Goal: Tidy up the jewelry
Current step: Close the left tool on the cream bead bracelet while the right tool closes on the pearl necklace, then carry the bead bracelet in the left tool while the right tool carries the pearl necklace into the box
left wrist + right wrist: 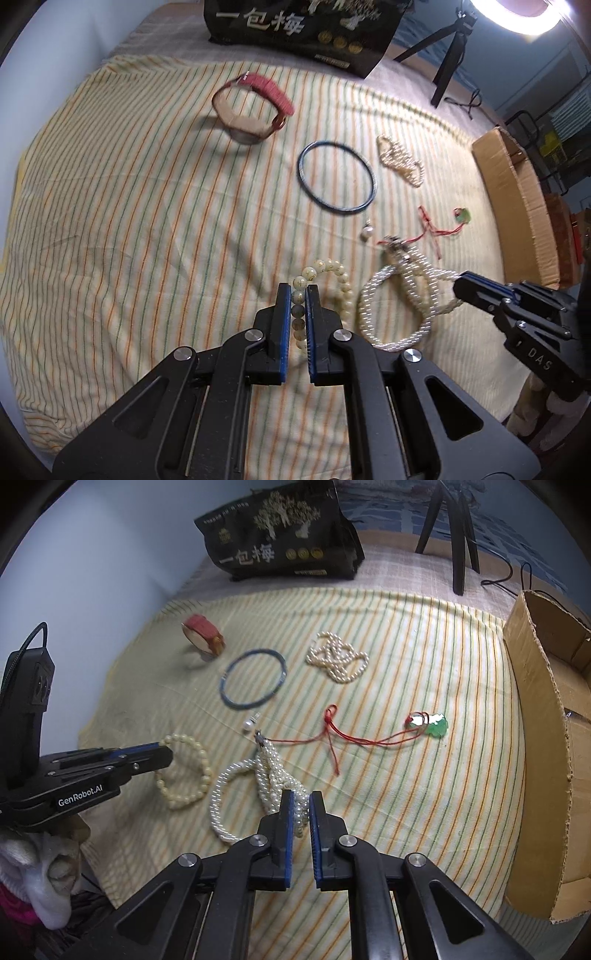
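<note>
A cream bead bracelet (338, 278) lies on the striped cloth (147, 221); my left gripper (299, 291) is shut on its near beads. It also shows in the right wrist view (184, 771), with the left gripper (162, 755) at its left side. My right gripper (302, 799) is shut on a white multi-strand pearl necklace (273, 775), which also shows in the left wrist view (399, 295) with the right gripper (460, 286) at its right end. A blue bangle (336, 177), a red watch (255, 107), a pearl strand (400, 160) and a green pendant on red cord (432, 725) lie further off.
An open cardboard box (543, 738) stands at the right edge of the cloth. A black printed bag (280, 535) and a tripod (458, 535) stand at the back. A small single pearl charm (366, 232) lies near the bangle.
</note>
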`<move>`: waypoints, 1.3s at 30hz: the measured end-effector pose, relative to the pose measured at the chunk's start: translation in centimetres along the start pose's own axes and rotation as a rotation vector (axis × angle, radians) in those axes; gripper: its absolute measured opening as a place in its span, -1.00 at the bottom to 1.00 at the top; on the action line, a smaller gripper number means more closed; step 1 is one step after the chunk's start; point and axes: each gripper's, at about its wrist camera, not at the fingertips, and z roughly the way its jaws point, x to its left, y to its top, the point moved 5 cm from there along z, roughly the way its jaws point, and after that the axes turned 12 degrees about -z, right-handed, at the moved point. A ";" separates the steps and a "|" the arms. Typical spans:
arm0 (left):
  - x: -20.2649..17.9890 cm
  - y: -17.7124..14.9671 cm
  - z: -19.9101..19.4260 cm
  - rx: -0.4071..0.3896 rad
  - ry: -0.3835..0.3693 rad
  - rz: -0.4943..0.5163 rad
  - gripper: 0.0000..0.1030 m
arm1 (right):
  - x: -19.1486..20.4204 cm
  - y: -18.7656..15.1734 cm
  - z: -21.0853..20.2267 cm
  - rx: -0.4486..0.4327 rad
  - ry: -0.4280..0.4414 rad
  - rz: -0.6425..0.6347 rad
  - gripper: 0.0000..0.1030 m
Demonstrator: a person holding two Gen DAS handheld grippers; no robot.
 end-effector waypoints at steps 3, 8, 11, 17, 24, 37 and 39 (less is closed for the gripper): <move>-0.3 -0.1 -0.9 -0.019 -0.015 0.005 -0.90 | 0.4 0.4 -0.6 -0.023 0.029 0.014 -0.89; -1.5 0.3 -2.6 -0.057 -0.046 0.012 -0.90 | 1.5 1.1 -3.1 -0.083 0.030 -0.006 -0.89; -1.9 0.5 -3.9 -0.080 -0.073 0.004 -0.90 | 1.9 1.5 -4.8 -0.125 0.017 -0.020 -0.89; -3.9 0.9 -6.1 -0.136 -0.110 0.015 -0.90 | 1.9 2.1 -7.9 -0.199 -0.001 -0.023 -0.89; -6.2 0.4 -8.4 -0.185 -0.141 0.066 -0.90 | 1.6 2.6 -11.3 -0.272 -0.039 -0.029 -0.89; -11.1 0.0 -11.8 -0.251 -0.222 0.135 -0.90 | -1.0 3.6 -17.8 -0.422 -0.101 0.007 -1.00; -12.1 -0.1 -12.0 -0.265 -0.223 0.154 -0.90 | -1.6 3.7 -18.6 -0.441 -0.109 0.019 -1.00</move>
